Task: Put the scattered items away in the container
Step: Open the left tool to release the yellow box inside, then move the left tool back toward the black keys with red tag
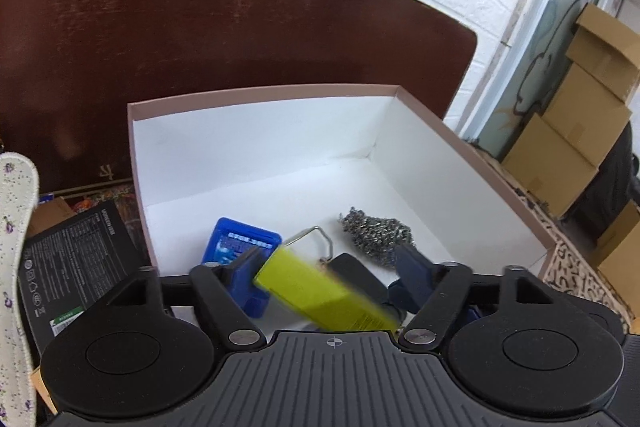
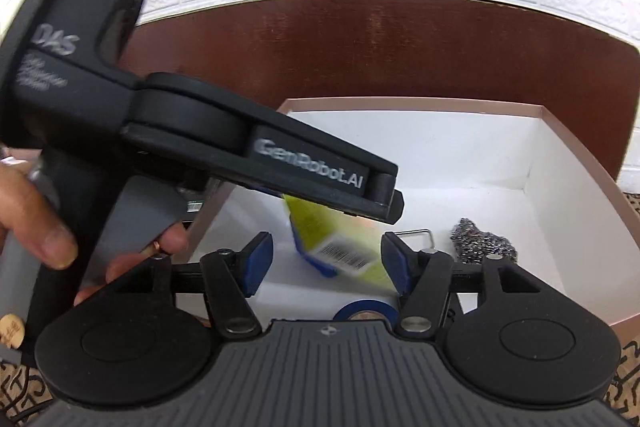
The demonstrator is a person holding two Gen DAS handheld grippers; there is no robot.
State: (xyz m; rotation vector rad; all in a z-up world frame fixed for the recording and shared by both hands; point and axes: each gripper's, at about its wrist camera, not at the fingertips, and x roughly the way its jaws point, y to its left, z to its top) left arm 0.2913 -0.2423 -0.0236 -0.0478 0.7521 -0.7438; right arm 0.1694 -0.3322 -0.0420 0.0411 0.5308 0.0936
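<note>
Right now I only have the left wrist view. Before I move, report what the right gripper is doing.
Observer: The right gripper is open, nothing between its fingers, pointing into the container.
Operator: Name anything in there that I can't make out.
Observer: A blue tape roll lies on the container floor, just ahead of the right gripper's body.
Operator: Describe the yellow box's far side.
Observer: The yellow box shows a barcode label toward the right camera.

Bright even indoor light, fisheye-bent edges, motion blur on the yellow box (image 1: 320,293).
</note>
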